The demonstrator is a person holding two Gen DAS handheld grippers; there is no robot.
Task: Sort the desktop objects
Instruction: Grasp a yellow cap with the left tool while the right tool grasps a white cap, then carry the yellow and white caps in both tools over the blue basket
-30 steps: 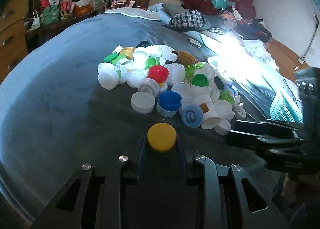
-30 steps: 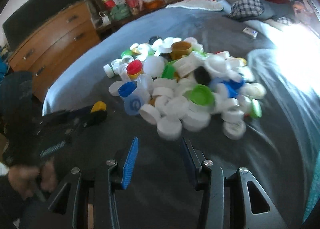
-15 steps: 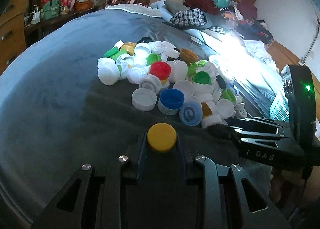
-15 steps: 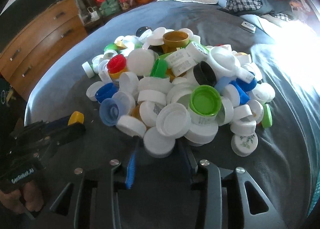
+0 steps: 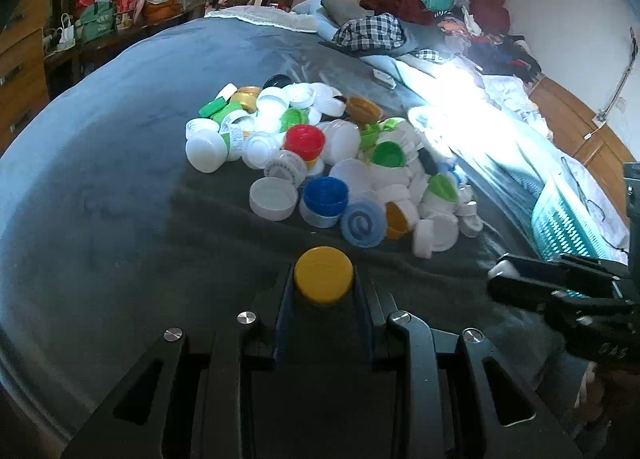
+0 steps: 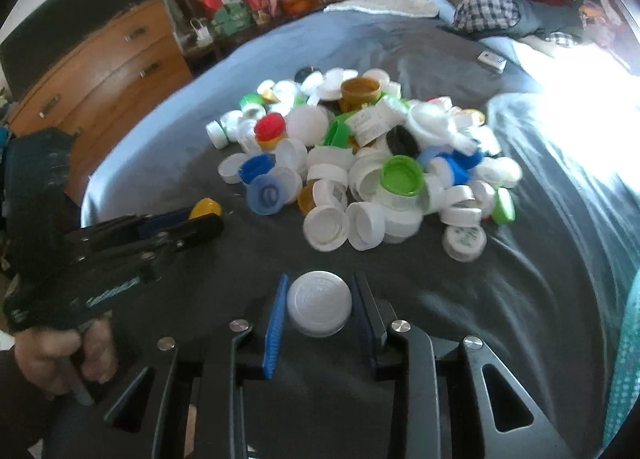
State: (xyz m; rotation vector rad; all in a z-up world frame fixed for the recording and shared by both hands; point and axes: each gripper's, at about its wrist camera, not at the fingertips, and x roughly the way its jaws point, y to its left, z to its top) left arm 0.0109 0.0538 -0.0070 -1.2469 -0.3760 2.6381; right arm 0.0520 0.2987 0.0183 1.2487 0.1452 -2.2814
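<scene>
A heap of bottle caps, mostly white with green, blue, red and yellow ones, lies on a dark grey blanket; it also shows in the right wrist view. My left gripper is shut on a yellow cap, held just short of the heap; that cap shows in the right wrist view. My right gripper is shut on a white cap, drawn back from the heap. It appears at the right of the left wrist view.
A turquoise basket stands to the right of the heap. A wooden dresser is at the left beyond the bed edge. Clothes and a small white box lie at the far end of the bed.
My right gripper reached into the heap, closed on a white cap and pulled back with it. Caps at the heap's near edge shifted. My left gripper kept the yellow cap.
</scene>
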